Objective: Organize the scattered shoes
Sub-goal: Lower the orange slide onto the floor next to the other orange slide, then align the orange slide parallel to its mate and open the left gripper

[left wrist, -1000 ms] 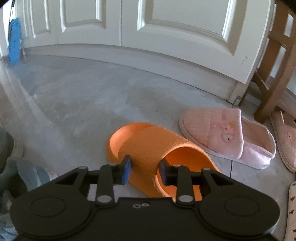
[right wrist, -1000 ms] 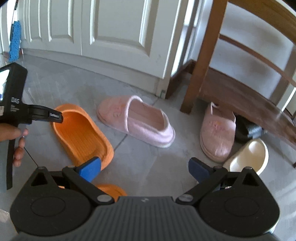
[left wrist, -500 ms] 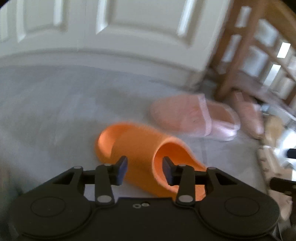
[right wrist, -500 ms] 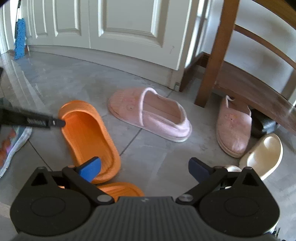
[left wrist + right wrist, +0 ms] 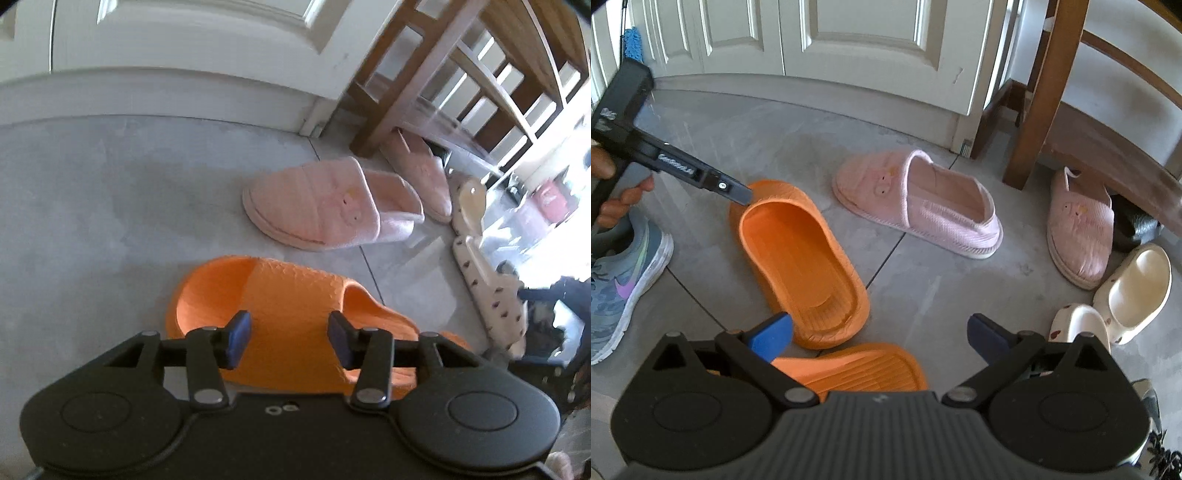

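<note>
Item: orange slide (image 5: 798,258), on the floor (image 5: 923,295) beside the pink slipper (image 5: 916,206). Left gripper (image 5: 284,338), jaws apart, straddles its strap, apparently unclamped. Right gripper (image 5: 879,330) hangs wide open above the second orange slide (image 5: 849,365). Step: grasping; next, closing and pairing.
</note>
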Demonstrator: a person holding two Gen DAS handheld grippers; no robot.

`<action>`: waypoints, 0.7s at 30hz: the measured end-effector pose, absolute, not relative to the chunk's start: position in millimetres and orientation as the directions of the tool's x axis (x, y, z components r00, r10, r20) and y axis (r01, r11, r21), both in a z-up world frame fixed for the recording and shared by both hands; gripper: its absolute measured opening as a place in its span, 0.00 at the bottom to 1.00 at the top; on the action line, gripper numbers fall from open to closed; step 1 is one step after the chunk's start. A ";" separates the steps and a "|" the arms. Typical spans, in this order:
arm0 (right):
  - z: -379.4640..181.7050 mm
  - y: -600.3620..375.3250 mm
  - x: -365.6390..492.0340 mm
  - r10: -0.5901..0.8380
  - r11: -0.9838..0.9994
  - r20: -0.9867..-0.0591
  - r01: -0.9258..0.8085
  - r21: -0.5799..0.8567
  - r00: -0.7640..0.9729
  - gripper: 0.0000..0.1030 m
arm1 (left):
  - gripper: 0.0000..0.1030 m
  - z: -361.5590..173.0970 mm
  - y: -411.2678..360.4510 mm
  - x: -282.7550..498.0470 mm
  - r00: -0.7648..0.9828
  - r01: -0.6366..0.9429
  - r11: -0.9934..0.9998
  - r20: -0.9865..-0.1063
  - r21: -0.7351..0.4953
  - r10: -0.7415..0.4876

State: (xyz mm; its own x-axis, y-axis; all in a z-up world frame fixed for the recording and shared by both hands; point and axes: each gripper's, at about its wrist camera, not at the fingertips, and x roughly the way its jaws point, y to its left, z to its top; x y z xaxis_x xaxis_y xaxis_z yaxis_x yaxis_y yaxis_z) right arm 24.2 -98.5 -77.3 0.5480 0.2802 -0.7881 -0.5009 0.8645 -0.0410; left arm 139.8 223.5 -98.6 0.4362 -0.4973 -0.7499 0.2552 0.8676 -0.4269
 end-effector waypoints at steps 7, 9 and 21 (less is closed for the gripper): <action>-73.9 -88.5 17.5 0.274 0.867 -0.803 -0.498 -0.032 0.529 0.98 | 0.54 -127.9 251.9 159.2 0.372 0.119 0.782 -0.703 -0.612 -0.606; -73.3 -86.5 15.5 0.277 0.864 -0.805 -0.503 -0.030 0.524 0.98 | 0.51 -134.4 256.9 157.5 0.379 0.073 0.752 -0.680 -0.655 -0.628; -69.1 -90.1 13.0 0.309 0.846 -0.793 -0.533 -0.024 0.526 0.98 | 0.31 -126.1 225.8 60.5 0.367 -0.009 0.787 -0.734 -0.616 -0.571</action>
